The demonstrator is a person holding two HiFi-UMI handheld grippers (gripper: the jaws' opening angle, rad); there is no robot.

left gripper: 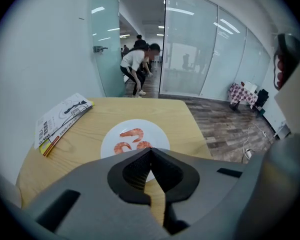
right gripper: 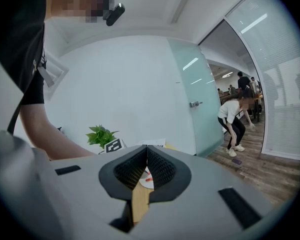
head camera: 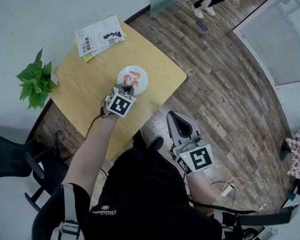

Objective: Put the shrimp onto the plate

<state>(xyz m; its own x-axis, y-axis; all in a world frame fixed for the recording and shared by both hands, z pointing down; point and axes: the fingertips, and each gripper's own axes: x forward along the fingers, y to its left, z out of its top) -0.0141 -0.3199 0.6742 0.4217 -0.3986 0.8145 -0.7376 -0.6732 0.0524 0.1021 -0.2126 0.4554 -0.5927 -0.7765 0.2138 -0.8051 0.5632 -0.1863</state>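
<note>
Left tongs point(left gripper: 150, 150) closed, covering plate point(left gripper: 111, 140) near rim; shrimp point(left gripper: 133, 133) visible.

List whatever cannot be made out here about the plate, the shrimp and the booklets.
1. Plate: in the left gripper view its near rim is hidden behind the shut left gripper, so the shrimp cannot be fully counted.
2. Right gripper view: the shut right gripper blocks all but a sliver of the plate.
3. Booklets: the print is too small to read in the head view.
</note>
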